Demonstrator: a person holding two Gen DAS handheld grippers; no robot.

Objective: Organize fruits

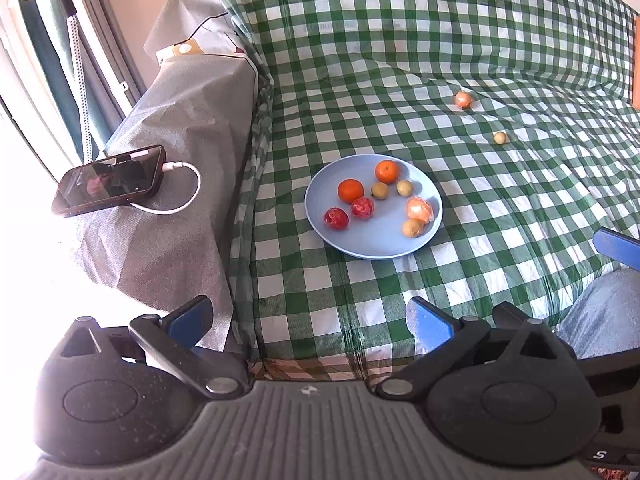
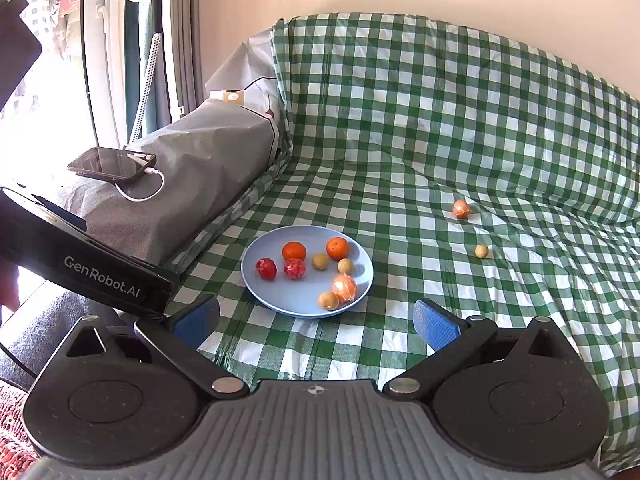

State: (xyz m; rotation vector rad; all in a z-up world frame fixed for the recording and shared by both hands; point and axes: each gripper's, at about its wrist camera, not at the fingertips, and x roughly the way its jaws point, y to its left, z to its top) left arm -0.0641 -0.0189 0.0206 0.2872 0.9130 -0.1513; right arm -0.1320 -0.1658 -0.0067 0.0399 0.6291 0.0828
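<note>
Nearest the lens: right gripper point(image 2: 316, 320) spread wide and empty above the green checked cloth point(image 2: 400, 140); left gripper point(image 1: 308, 320) likewise agape, holding nothing. Just beyond, blue plate point(image 2: 280, 300) already carrying seven fruits. Well apart on the cloth to the right, two strays: wrapped orange fruit point(image 2: 461, 208) and small tan fruit point(image 2: 481, 251). Gathering seemingly near its end. Next, probably: reach past the plate with the right gripper, close gently on the tan fruit, likely to roll. Phone point(image 2: 112, 164) on the grey-draped armrest, irrelevant.

Beyond the plate point(image 2: 307, 307) we cannot name the two small loose fruits point(image 2: 461, 209), and left of it the other claw's black body point(image 2: 80, 264) runs off the frame's edge.
</note>
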